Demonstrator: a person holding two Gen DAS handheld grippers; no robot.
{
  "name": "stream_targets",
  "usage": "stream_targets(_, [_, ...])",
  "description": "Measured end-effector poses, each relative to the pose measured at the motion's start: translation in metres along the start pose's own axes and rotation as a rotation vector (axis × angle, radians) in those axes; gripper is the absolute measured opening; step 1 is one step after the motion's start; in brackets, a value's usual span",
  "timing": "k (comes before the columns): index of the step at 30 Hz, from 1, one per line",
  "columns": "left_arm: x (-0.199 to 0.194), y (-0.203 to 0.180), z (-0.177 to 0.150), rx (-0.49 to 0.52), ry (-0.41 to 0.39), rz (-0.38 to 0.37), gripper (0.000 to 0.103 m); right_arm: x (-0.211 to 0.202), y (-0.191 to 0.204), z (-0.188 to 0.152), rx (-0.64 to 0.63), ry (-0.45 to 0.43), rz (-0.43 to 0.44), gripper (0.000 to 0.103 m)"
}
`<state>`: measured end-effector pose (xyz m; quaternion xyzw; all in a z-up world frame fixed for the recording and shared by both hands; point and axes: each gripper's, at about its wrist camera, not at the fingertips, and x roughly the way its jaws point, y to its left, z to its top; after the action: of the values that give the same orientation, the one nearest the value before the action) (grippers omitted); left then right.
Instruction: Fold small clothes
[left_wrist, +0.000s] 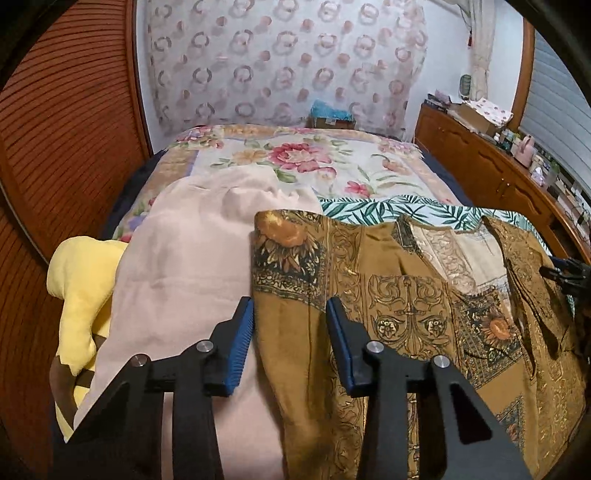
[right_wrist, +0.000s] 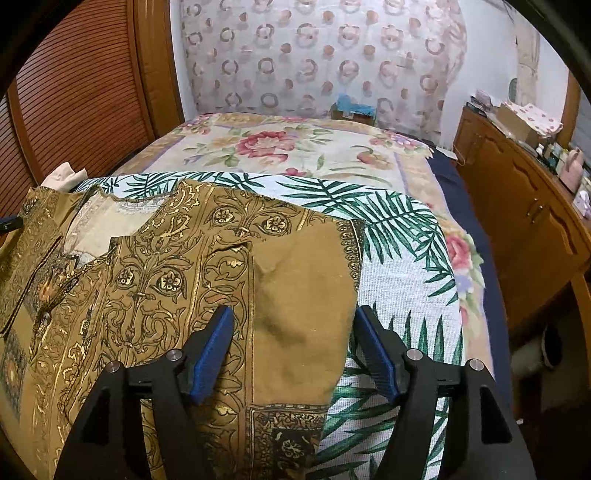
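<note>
I have the brown patterned shirt (left_wrist: 406, 295) spread flat on the bed (left_wrist: 295, 155), lying over a palm-leaf cloth (right_wrist: 399, 229) that serves as my folding surface; in the left wrist view the shirt fills the lower right of the frame, with a plain pink cloth (left_wrist: 184, 258) just beside its left edge and a yellow garment (left_wrist: 81, 288) further out at the left, set aside so they stay out of the fold; my left hand-held gripper (left_wrist: 290, 314) sits at the bottom centre of that view with its jaws partly spread, straddling the shirt's left edge, and the pads do not appear to press the cloth, so I judge nothing is pinched yet; my right hand-held gripper (right_wrist: 293, 325) sits at the bottom centre of the right wrist view, jaws spread wider, bracketing the shirt's right edge where a plain brown panel lies, again with cloth between the pads but no clamp that I can see; the collar opening shows pale lining toward the upper left of that frame, so the shirt lies front up and open; I take it I am holding one gripper on each side edge so both sides can be lifted evenly; the cloth looks thin and limp, so a shallow bite may slip
</note>
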<state>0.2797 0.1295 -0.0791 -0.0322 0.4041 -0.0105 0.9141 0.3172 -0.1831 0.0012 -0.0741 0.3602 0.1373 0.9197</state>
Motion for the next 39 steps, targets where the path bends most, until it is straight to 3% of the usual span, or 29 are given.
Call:
stream_targets(4, [-0.002,-0.003,0.0,0.014,-0.019,-0.017,0.028,0.0,0.0,0.0,0.0,0.0,0.0,0.07])
stream_targets(8, [-0.007,-0.007,0.0,0.03,-0.046,-0.047,0.026,0.0,0.0,0.0,0.0,0.0,0.0,0.07])
stream_targets(16, [0.004,-0.009,0.0,0.056,0.003,0.009,0.026,0.0,0.0,0.0,-0.001,0.001,0.001,0.071])
stream_targets(17, [0.004,-0.01,0.0,0.062,-0.001,0.01,0.023,0.0,-0.001,0.0,-0.001,0.001,0.001,0.071])
stream_targets(18, [0.002,-0.011,-0.001,0.073,-0.009,0.007,0.012,0.0,-0.001,0.0,-0.001,0.0,0.001,0.071])
stream_targets(21, [-0.003,-0.016,-0.001,0.082,-0.024,-0.007,0.008,0.0,0.0,0.0,-0.001,0.0,0.001,0.071])
stream_targets(32, [0.005,-0.019,0.0,0.095,-0.01,0.003,0.008,0.013,-0.012,0.017,-0.002,0.027,0.009,0.071])
stream_targets(33, [0.005,-0.018,0.0,0.094,-0.01,0.004,0.008,0.015,-0.011,0.018,-0.006,0.026,0.01,0.069])
stream_targets(35, [0.004,-0.023,0.001,0.096,-0.017,0.006,0.005,0.015,-0.008,0.02,-0.027,0.021,0.03,0.054])
stream_targets(37, [-0.001,-0.025,0.001,0.093,-0.037,0.009,0.005,0.014,-0.002,0.02,-0.052,0.021,0.058,0.024])
stream_targets(39, [-0.009,-0.03,0.0,0.094,-0.057,0.006,0.005,0.013,0.005,0.019,-0.085,0.024,0.081,0.009])
